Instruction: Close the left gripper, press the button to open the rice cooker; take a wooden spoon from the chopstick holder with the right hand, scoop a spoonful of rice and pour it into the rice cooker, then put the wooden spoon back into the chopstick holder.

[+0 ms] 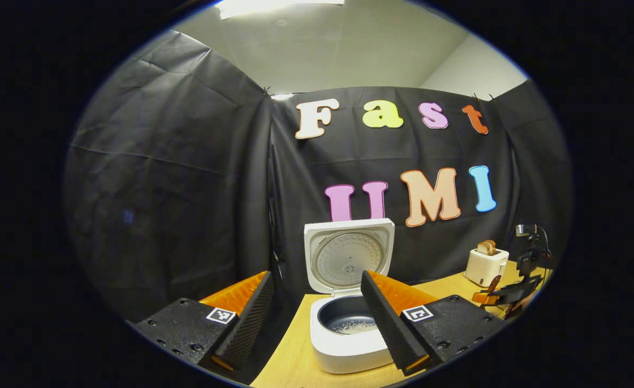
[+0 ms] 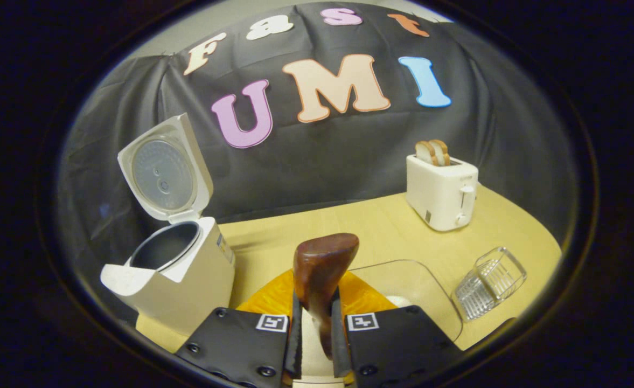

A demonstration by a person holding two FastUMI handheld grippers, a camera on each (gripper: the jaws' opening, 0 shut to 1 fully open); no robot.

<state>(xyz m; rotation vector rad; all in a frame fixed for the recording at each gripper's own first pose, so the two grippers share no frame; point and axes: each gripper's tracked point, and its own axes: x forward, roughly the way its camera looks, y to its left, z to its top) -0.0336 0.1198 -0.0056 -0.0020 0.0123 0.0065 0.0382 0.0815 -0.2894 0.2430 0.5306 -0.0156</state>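
The white rice cooker (image 1: 349, 350) stands open in the left gripper view, lid (image 1: 349, 253) upright, with a little rice (image 1: 357, 325) in its dark pot. My left gripper (image 1: 315, 276) hovers just in front of it, open wide and holding nothing. In the right gripper view my right gripper (image 2: 315, 310) is shut on the dark wooden spoon (image 2: 325, 258), whose bowl points up and away over the table. The open cooker (image 2: 187, 280) is to its left. A clear bowl (image 2: 424, 285) lies just ahead on the right, and the clear chopstick holder (image 2: 490, 281) stands beyond that bowl. The right gripper (image 1: 505, 295) also appears far right in the left gripper view.
A white toaster (image 2: 441, 188) with bread slices stands at the back right of the wooden table (image 2: 360, 226); it also shows in the left gripper view (image 1: 486, 265). The black cloth wall runs close behind the cooker and toaster.
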